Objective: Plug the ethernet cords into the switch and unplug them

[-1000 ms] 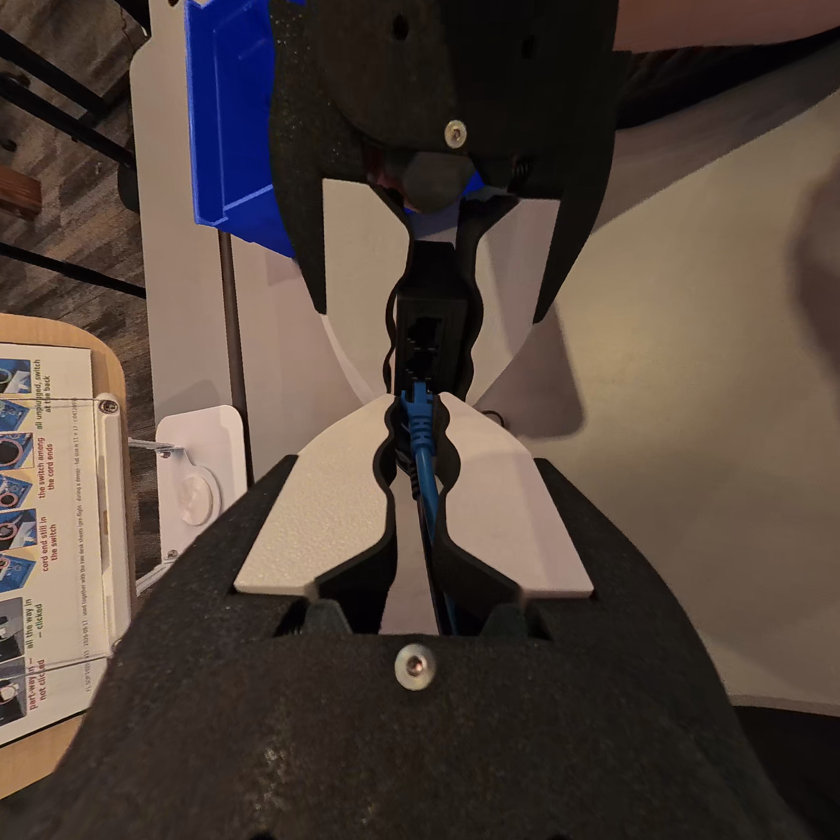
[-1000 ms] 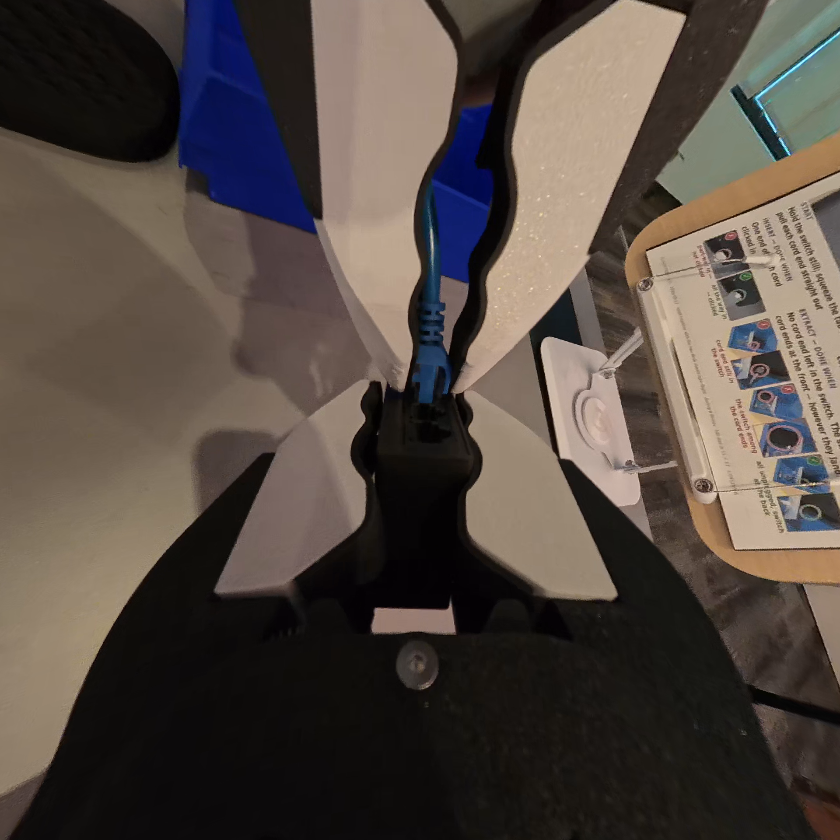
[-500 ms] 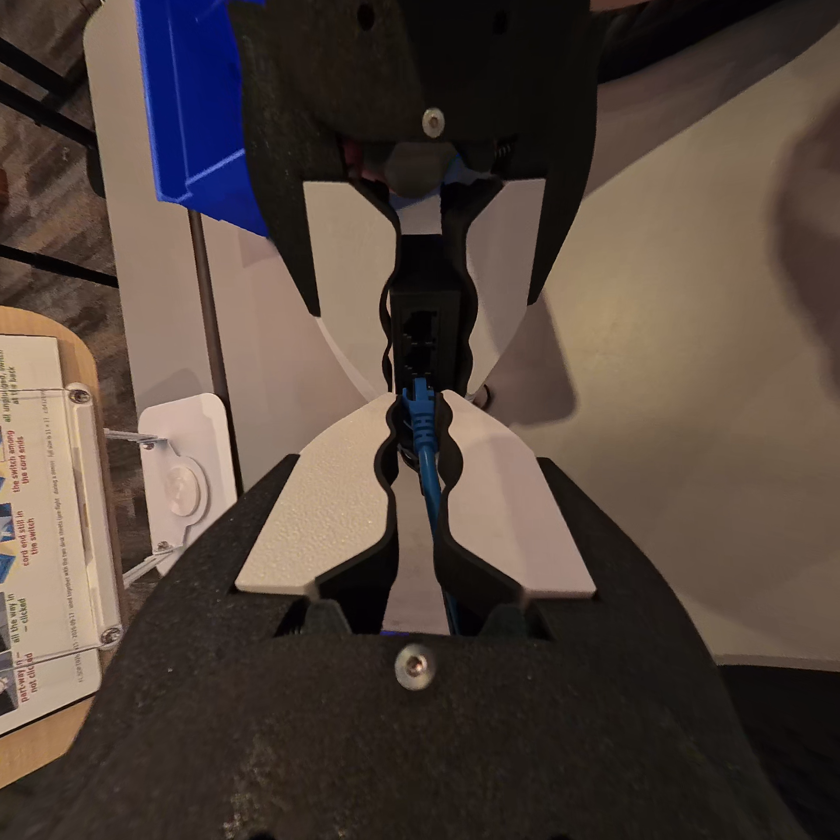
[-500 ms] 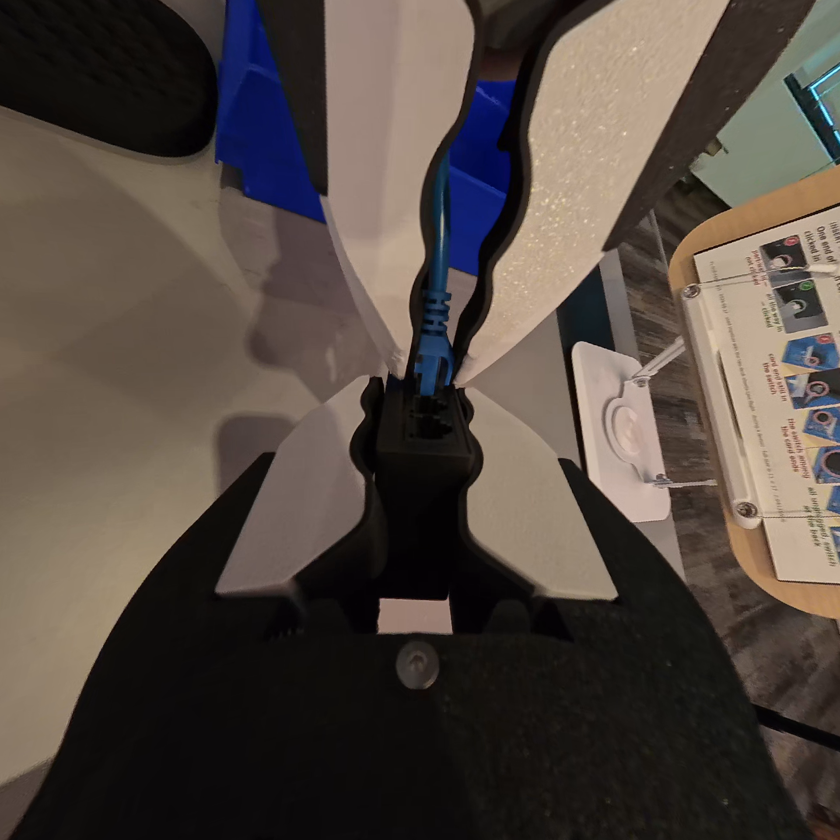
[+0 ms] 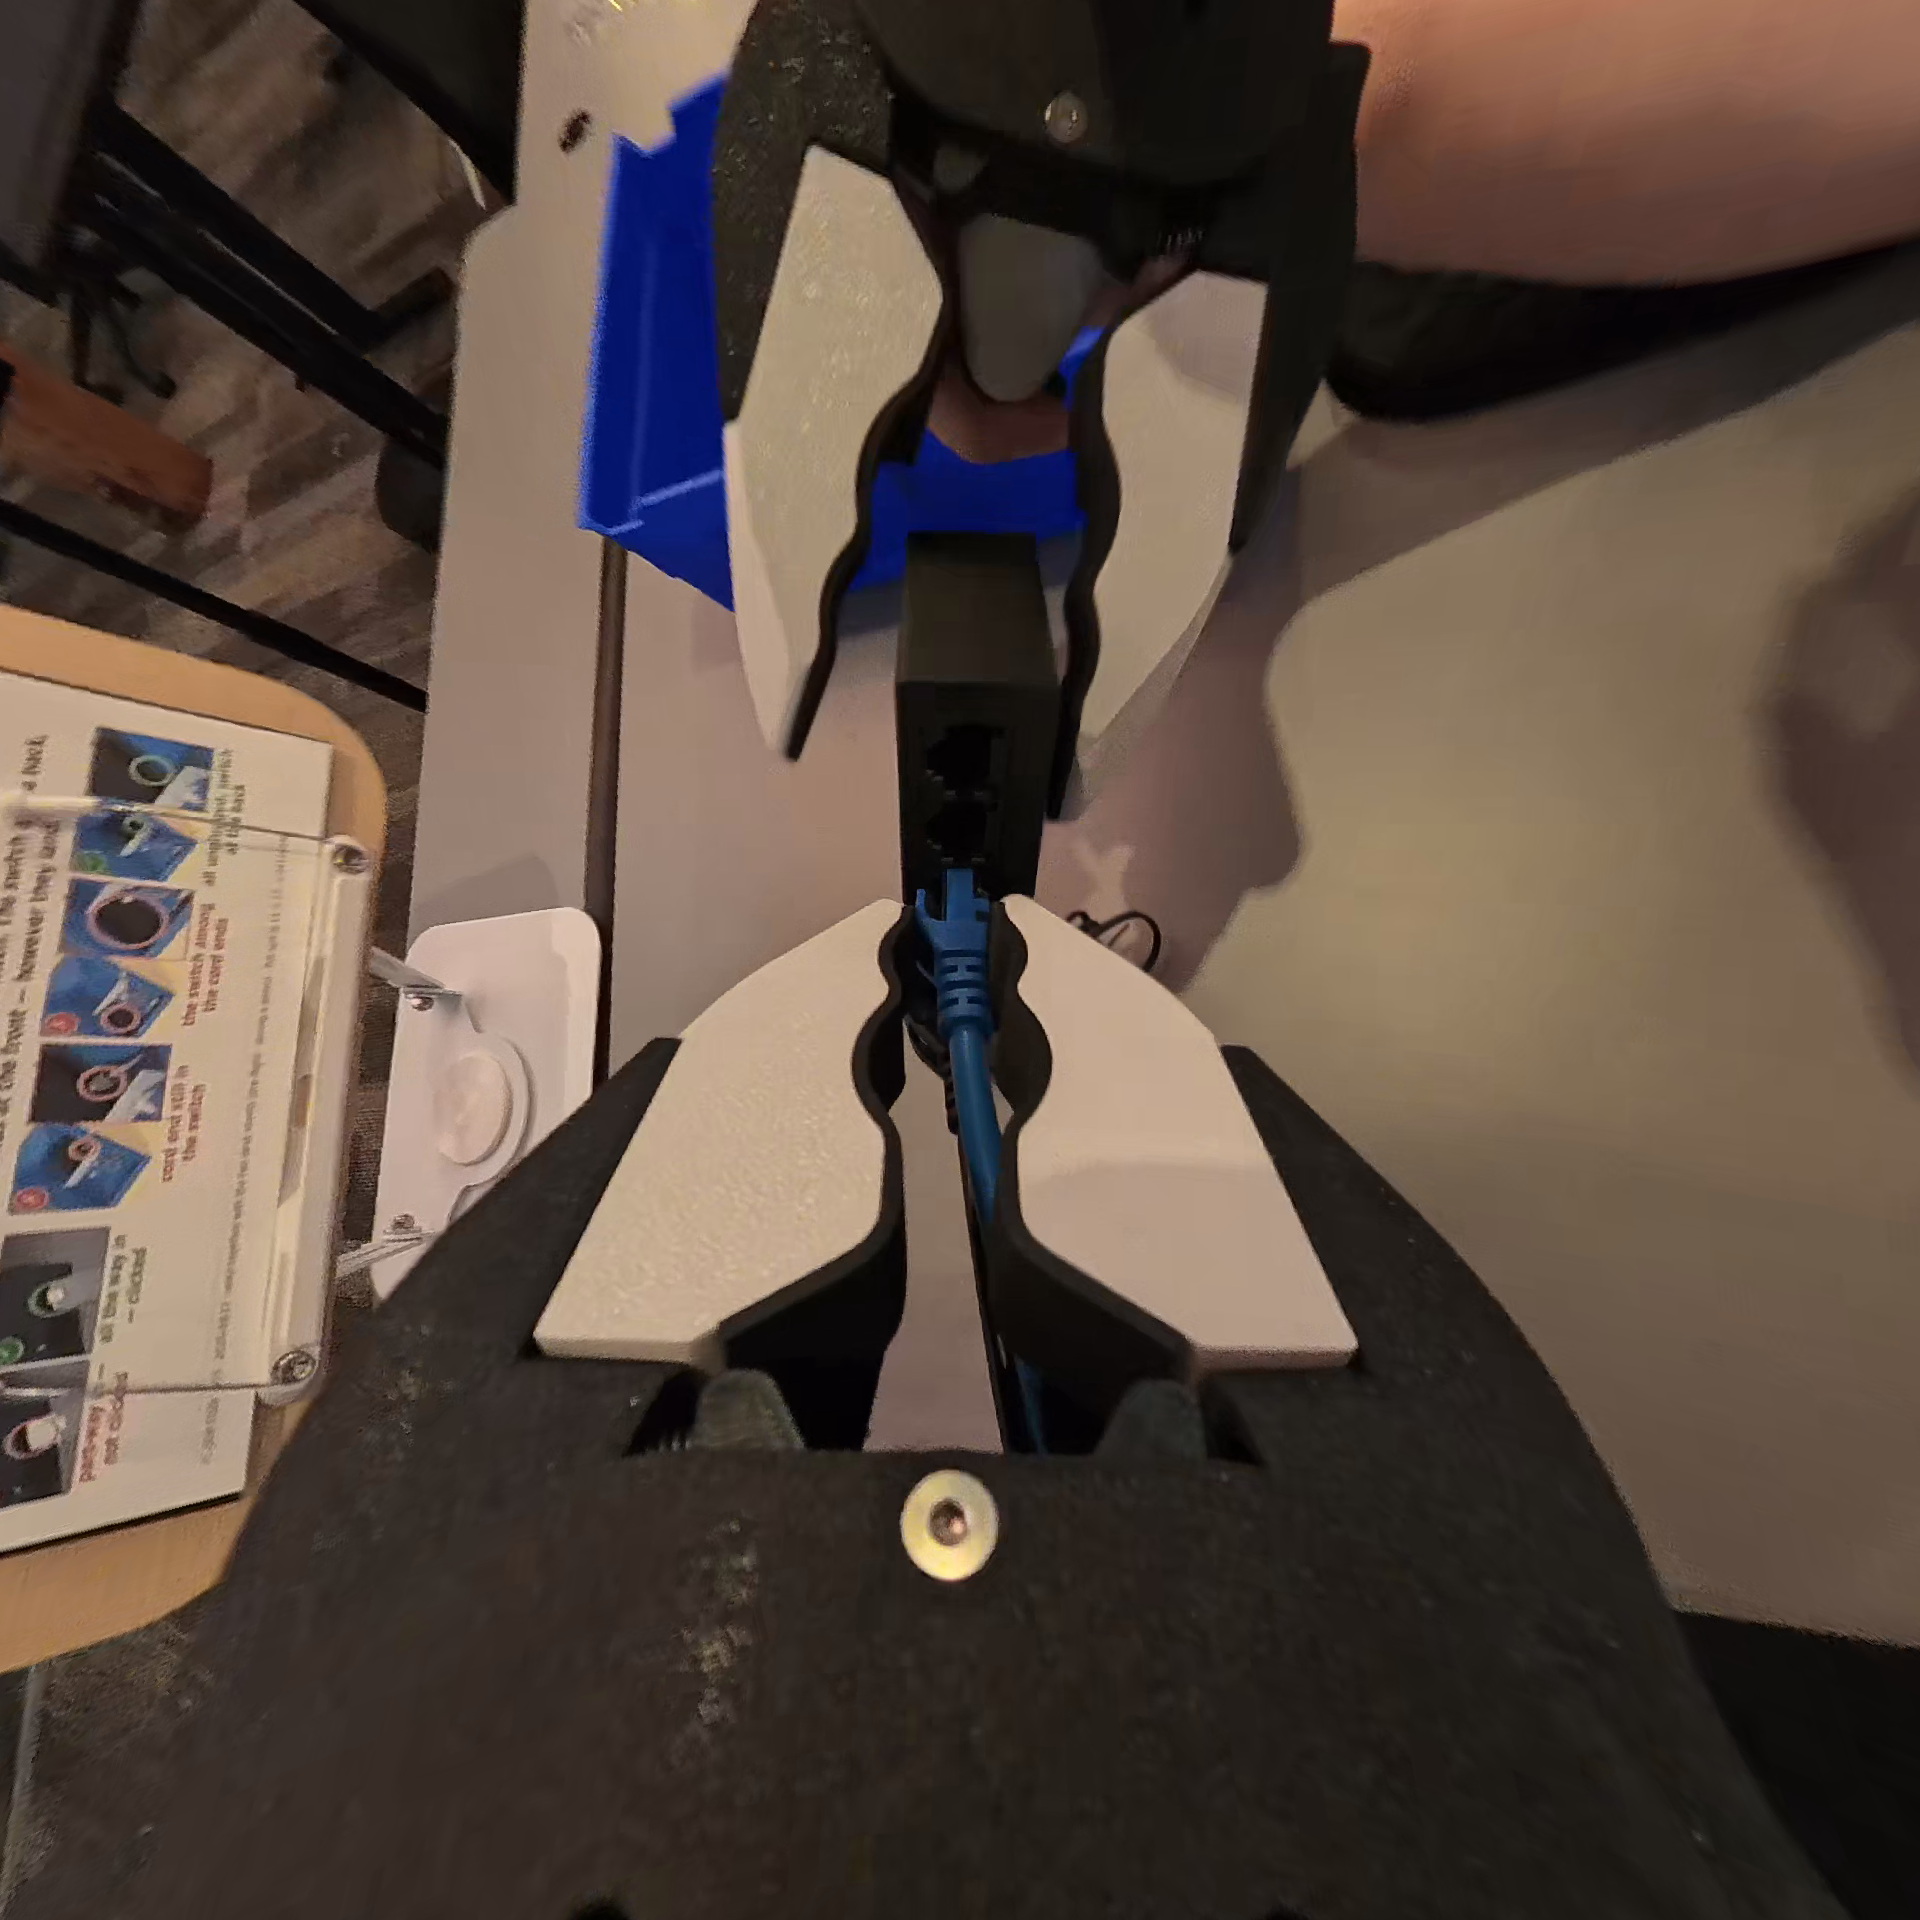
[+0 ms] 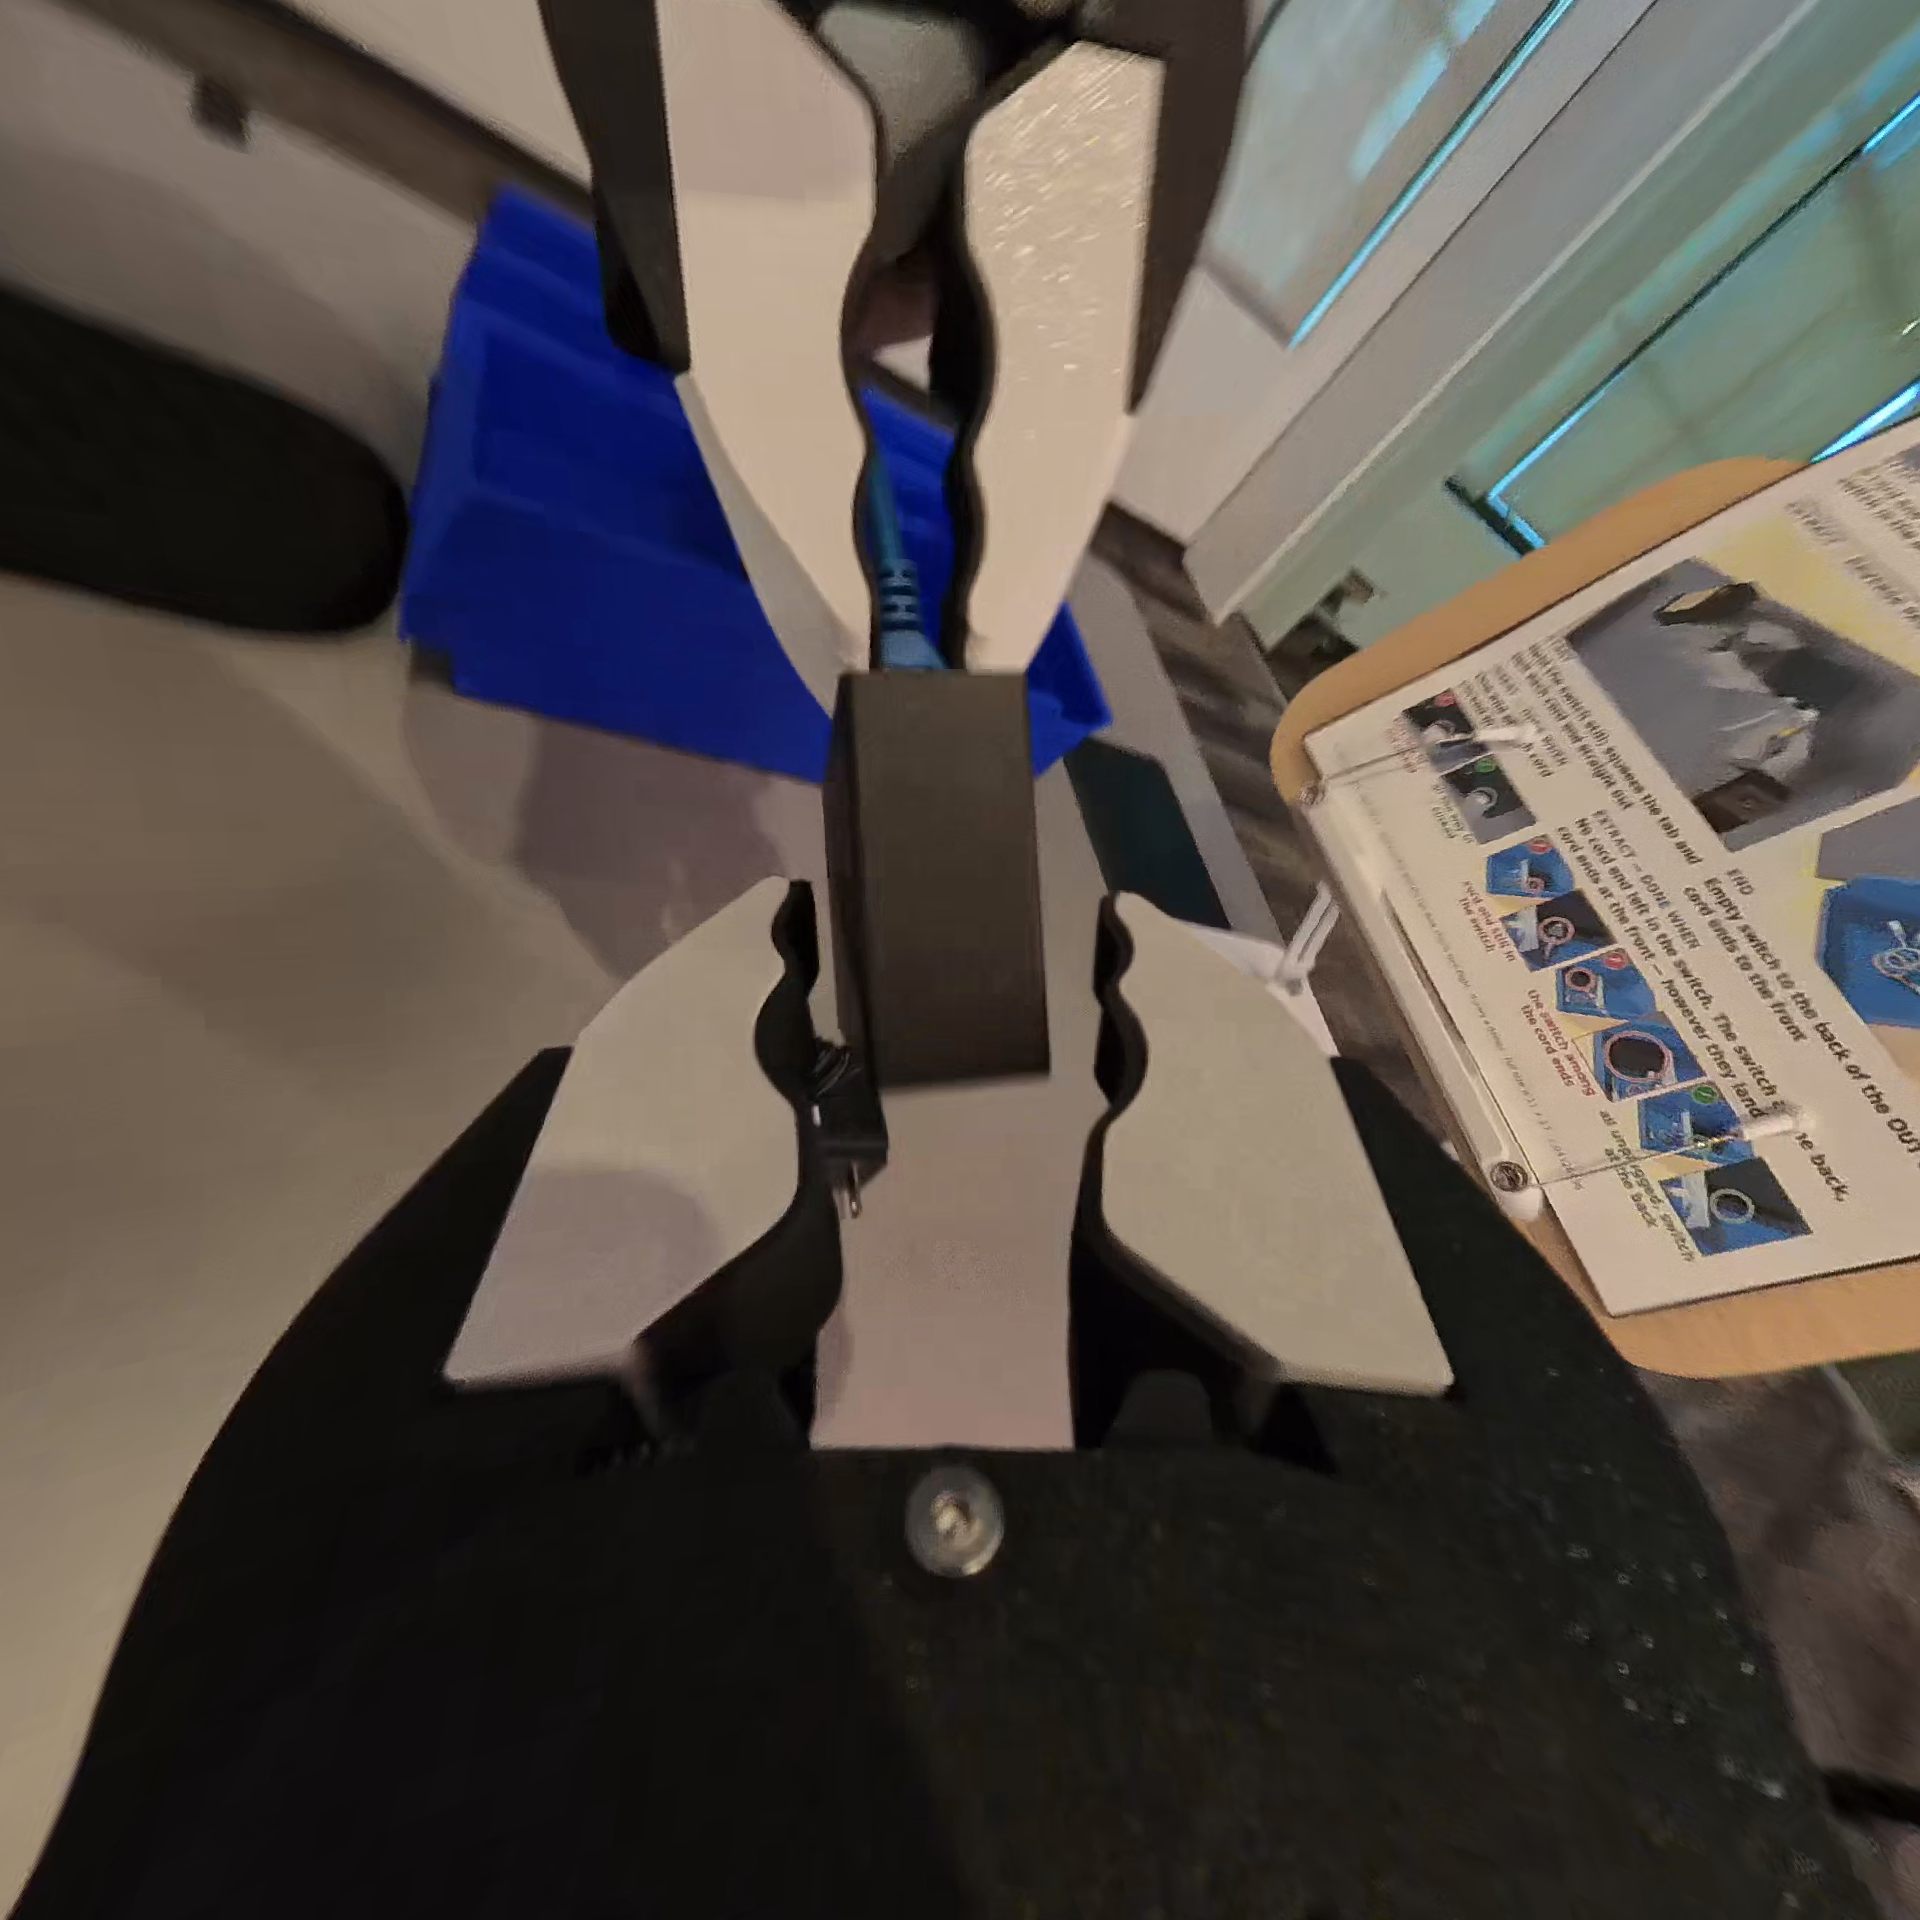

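Left gripper (image 5: pixel 948 940): jaws nearly shut, pads pinched on the blue plug (image 5: pixel 958 961) of the blue cord (image 5: pixel 977 1122), which trails back between the fingers.

Plug tip sits in the lowest port of the black switch (image 5: pixel 971 727). Can't tell from here if it's fully clicked in or part-way.

Right gripper (image 6: pixel 945 914): jaws spread wide, switch (image 6: pixel 940 894) standing between them, visible gap on both sides, pads not pressing. So nothing is clamping the switch; it looks carried only by the plug end.

My read: plug-in step for this cord, right side just let go or is re-gripping. Could equally be the start of a pull-out.

Next move needs: right jaws to close on the switch body and hold it still before any push or pull. Then the left drives straight along the port axis, no twist.

Switch itself: small black box, matte, two empty ports stacked above the occupied one. A short black lead (image 6: pixel 847 1132) hangs off its back end.

Surroundings: pale table (image 5: pixel 1558 935) below, blue bin (image 5: pixel 665 416) behind, instruction sheet (image 5: pixel 135 1091) on a wooden board to the side.
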The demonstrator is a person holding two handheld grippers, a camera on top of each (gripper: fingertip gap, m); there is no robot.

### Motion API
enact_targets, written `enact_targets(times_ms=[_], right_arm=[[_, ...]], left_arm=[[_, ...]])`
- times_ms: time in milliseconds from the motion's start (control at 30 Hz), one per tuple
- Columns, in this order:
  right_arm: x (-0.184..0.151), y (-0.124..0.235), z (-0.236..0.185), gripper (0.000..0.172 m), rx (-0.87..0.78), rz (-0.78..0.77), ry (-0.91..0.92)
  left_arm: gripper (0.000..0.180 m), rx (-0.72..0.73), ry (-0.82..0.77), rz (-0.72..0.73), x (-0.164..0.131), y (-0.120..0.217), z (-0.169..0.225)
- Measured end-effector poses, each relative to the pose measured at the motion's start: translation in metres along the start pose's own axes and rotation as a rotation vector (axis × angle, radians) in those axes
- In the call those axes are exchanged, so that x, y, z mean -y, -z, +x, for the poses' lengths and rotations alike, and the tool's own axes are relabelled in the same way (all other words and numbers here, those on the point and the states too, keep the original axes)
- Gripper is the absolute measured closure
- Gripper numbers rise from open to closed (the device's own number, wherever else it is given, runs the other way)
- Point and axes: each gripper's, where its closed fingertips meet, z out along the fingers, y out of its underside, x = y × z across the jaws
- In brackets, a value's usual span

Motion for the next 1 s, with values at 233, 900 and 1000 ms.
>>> enact_targets(times_ms=[233,900,1000], right_arm=[[0.032,0.016,-0.009,0.116,0.109,0.312,-0.088],[0.047,0.016,-0.037,0.141,0.160,0.294,0.044],[0.045,0.013,-0.038,0.141,0.157,0.280,0.047]], left_arm=[[0.168,0.003,0.003,0.182,0.031,0.021,0.007],[0.168,-0.005,-0.108,0.149,0.039,0.025,0.032],[0.168,-0.002,-0.115,0.129,0.035,0.025,0.033]])
